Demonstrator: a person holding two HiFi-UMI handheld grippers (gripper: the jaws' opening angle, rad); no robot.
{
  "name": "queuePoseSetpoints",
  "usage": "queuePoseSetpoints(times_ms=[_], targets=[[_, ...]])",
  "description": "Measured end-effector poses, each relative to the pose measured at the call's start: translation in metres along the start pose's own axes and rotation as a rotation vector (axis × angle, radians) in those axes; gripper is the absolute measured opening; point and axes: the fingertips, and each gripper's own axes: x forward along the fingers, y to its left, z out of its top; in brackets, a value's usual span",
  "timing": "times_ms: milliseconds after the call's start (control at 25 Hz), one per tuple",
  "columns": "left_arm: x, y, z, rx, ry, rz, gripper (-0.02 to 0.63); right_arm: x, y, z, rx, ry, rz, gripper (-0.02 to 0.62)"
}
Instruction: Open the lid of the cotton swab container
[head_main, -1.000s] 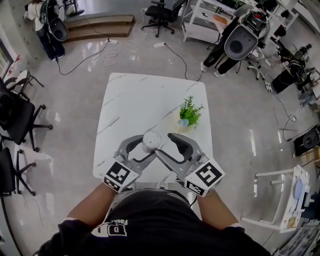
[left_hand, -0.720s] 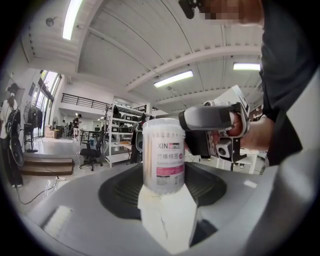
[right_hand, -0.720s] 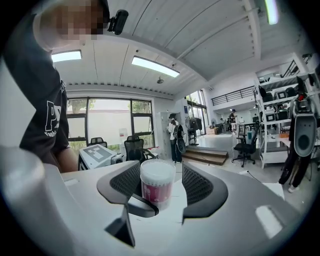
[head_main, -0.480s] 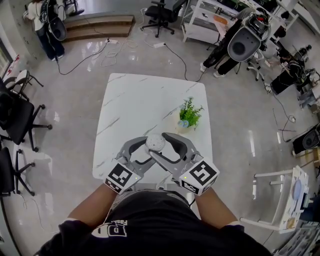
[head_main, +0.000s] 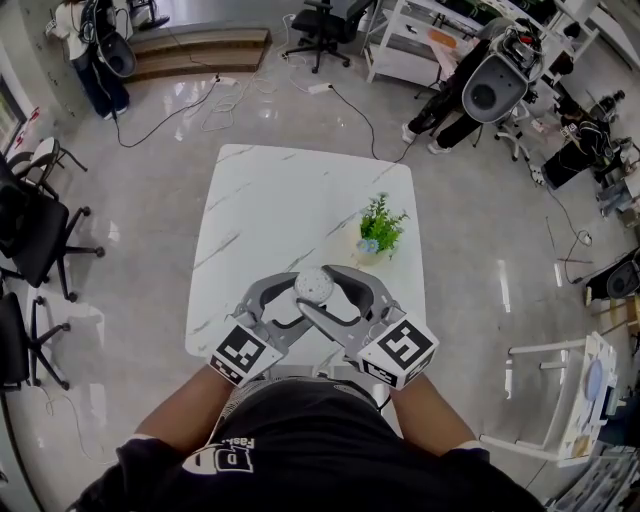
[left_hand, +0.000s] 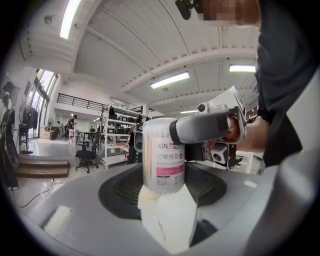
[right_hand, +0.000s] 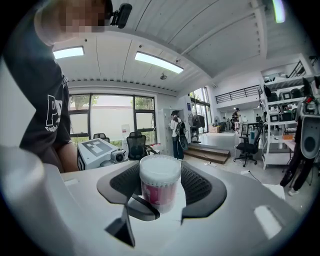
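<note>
The left gripper (head_main: 298, 296), low in the centre of the head view, has its jaws closed on the cotton swab container (head_main: 313, 284). In the left gripper view the container stands upright in the middle of the frame. Its pink-banded label (left_hand: 170, 167) faces the camera, and its lower sides meet the jaws' inner faces.

The right gripper (head_main: 320, 290) comes in from the lower right of the head view and crosses the left one, so the two form a V with the container at its point. Its jaws have just been opening and stand wide apart, with the container's upper part and lid (right_hand: 160, 169) between them. In the right gripper view, dark pad shows on either side of the container, clear of it. In the left gripper view one jaw of the right gripper lies across the container's upper right edge; whether it touches cannot be told.

The container is over the lower part of the white table (head_main: 290, 190), below and left of the small potted plant (head_main: 380, 228). Whether its base rests on the tabletop cannot be made out.
</note>
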Motion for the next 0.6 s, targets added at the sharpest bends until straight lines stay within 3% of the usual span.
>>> queuePoseSetpoints(times_ms=[240, 600], targets=[[-0.0003, -0.0009, -0.0006, 0.02, 0.013, -0.005, 0.307, -0.002, -0.0003, 0.0035, 0.079, -0.01, 0.032, 0.236], [0.0007, -0.0025, -0.0025, 0.02, 0.01, -0.017, 0.305, -0.0035, 0.0002, 0.0064, 0.083, -0.01, 0.041, 0.236]])
